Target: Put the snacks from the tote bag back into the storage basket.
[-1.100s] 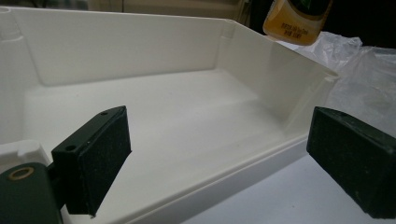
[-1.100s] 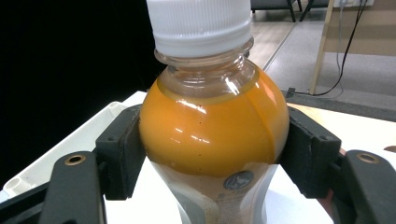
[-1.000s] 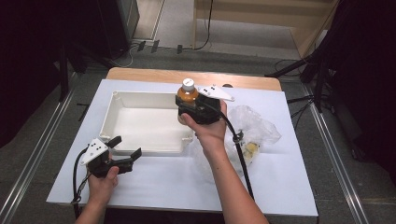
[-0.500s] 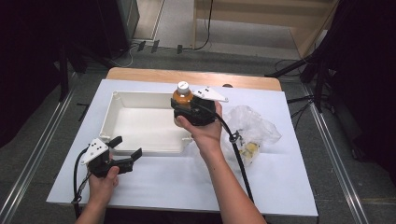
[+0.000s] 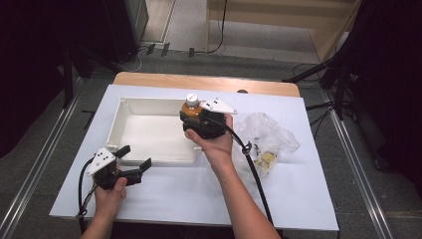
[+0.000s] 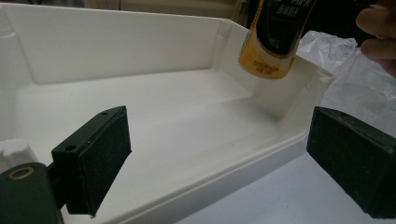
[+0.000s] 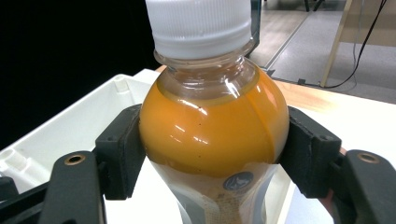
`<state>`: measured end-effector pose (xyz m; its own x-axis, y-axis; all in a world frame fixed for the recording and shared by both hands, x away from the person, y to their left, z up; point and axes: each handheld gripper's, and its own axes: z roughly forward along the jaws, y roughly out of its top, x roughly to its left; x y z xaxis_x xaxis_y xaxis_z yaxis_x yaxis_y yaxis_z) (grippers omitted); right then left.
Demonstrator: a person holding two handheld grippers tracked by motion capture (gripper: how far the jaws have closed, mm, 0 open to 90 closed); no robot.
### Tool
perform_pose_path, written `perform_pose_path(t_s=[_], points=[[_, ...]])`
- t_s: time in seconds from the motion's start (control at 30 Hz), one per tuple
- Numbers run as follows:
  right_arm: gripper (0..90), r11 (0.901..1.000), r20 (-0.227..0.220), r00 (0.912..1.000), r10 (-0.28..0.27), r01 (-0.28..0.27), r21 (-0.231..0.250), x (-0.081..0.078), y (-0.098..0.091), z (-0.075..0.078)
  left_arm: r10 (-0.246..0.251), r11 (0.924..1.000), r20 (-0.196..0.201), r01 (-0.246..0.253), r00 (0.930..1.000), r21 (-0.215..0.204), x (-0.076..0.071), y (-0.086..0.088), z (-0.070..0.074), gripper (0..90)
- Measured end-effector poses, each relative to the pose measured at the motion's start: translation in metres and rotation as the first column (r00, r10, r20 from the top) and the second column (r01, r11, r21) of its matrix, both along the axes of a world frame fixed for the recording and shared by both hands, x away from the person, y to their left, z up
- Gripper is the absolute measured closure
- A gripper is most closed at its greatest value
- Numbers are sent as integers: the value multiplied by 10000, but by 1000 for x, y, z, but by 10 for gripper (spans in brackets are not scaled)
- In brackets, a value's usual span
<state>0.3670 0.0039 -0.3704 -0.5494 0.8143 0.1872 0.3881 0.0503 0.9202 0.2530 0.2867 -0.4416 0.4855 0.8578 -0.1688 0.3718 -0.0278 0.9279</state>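
Right hand-held gripper (image 5: 193,118) is pinching the bottle (image 5: 191,107): both pads press on the wide orange shoulder, one on each side, just under the neck. The bottle stands near upright, long axis vertical, white cap (image 7: 198,25) up, base down. In the left gripper view the base (image 6: 267,65) hangs inside the tray, tilted slightly, at the corner wall; can't tell if it touches the tray floor.

In the high view the bottle sits at about 3 o'clock of the white tray (image 5: 130,107), just inside its right wall. A crumpled clear plastic bag (image 5: 271,134) lies on the white surface (image 5: 199,194), off to the tray's 3 o'clock.

Left hand-held gripper (image 5: 133,158) is spread, nothing between the pads, jaws level and pointing over the tray's near rim from about 7 o'clock.
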Motion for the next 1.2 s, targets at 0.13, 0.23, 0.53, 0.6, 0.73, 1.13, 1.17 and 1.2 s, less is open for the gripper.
perform_pose_path(t_s=[0.13,0.23,0.53,0.6,0.73,1.13,1.17,1.2], points=[[309,9999,-115,9999,-19,18,-106,0,-1,-8,22,10000,-48,-22,10000,-5,0,0,-1,63],[309,9998,-138,9999,-3,0,-176,0,-1,-14,22,10000,-33,-22,10000,-19,0,1,-1,63],[309,9992,-406,9991,89,-104,-376,-1,1,-32,8,10000,-97,-8,10000,54,1,0,-3,63],[309,9992,-480,9988,80,-99,-388,-1,1,-36,-10,10000,-108,11,9999,83,1,-1,-3,63],[308,9986,-592,9982,35,-66,-521,0,0,-43,39,9999,-95,-38,9999,98,1,0,-3,64],[233,9999,-428,9990,137,-135,52,-4,-9,-32,54,9999,-97,-52,9999,152,2,0,-4,63],[227,9999,-385,9992,130,-130,7,-5,-11,-30,42,9999,-97,-40,9999,162,2,0,-4,63],[224,9999,-399,9991,152,-152,13,-6,-13,-28,52,9999,-112,-51,9999,137,2,0,-5,63]])
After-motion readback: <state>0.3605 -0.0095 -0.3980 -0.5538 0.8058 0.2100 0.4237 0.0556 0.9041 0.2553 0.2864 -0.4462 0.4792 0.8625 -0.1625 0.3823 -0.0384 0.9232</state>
